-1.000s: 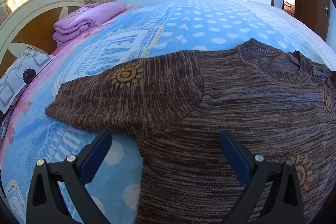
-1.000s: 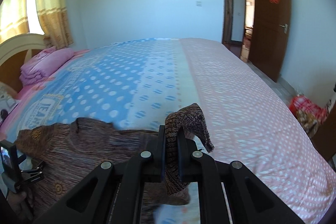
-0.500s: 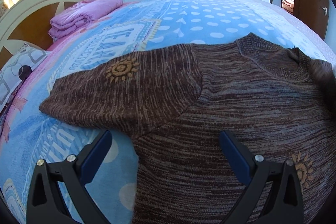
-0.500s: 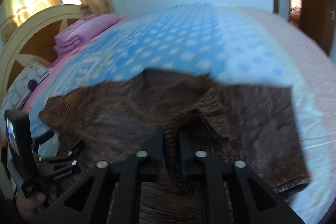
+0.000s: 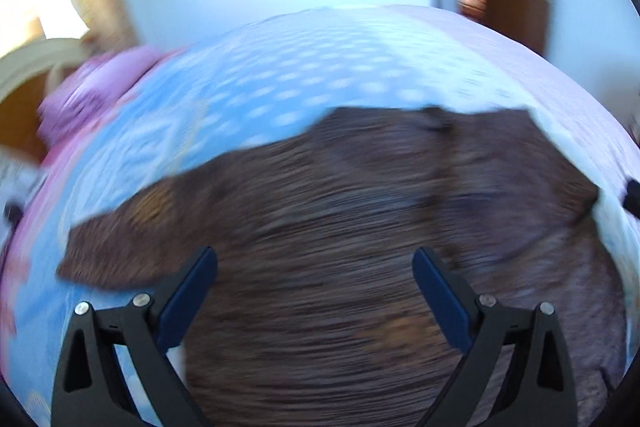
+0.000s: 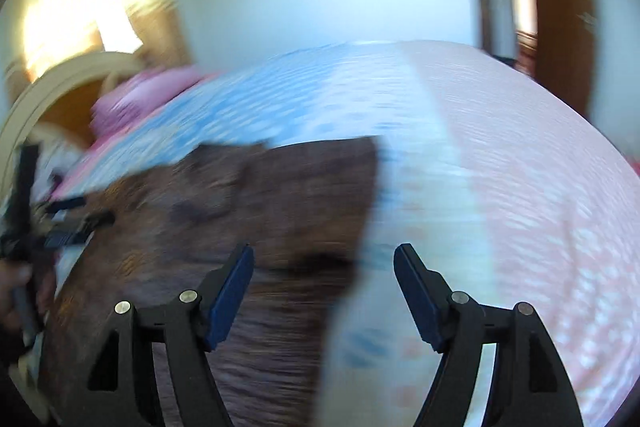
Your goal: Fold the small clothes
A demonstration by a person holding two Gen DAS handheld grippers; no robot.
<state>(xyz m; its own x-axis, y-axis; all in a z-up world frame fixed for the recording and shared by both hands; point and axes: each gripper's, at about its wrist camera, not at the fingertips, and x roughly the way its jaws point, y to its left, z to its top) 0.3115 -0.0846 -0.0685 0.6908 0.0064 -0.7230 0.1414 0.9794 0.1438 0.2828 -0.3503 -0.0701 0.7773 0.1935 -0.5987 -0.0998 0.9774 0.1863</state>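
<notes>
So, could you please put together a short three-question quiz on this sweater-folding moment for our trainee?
1. True or false: the right gripper is clamped on the brown sweater.
2. Multiple choice: which sleeve lies spread out on the bedspread, seen from the left wrist camera? A) the one towards the pink bedding B) the one towards the door C) neither
3. Fill in: the left gripper hangs over the sweater with its jaws ____.

Key
1. False: its jaws are opening, with no cloth pinched between the pads.
2. A; the other sleeve is folded over the body.
3. Open, holding nothing.
</notes>
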